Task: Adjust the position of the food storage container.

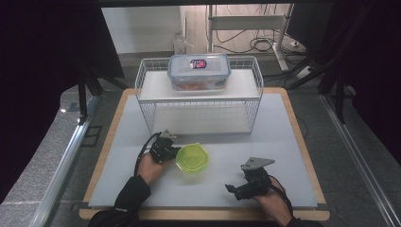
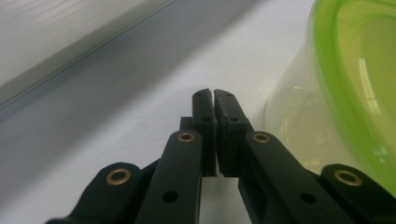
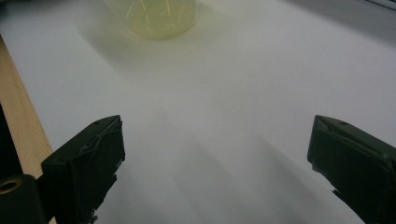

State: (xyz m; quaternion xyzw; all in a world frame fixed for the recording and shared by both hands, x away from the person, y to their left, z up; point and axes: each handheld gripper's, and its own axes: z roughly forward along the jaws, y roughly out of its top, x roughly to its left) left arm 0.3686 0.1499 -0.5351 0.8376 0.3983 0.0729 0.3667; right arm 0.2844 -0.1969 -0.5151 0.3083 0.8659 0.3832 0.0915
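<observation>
Left gripper [image 2: 214, 93] sits just beside the green container [image 1: 192, 157], jaws pinched together on nothing (pads basically touching). Right gripper [image 3: 215, 154] is well apart from that container, jaws spread wide, empty.

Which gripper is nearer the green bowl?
Left. The left gripper, jaws shut, sits right beside the green bowl on its left; the right gripper, open, rests well apart, toward the table's near right.

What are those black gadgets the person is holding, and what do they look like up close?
Two hand-held grippers. The left gripper is black, with flat linked bars, brass-coloured rivets and a black cable. The right gripper has black blocky jaws and a grey three-cornered plate on top. Dark sleeves cover the forearms.
</observation>
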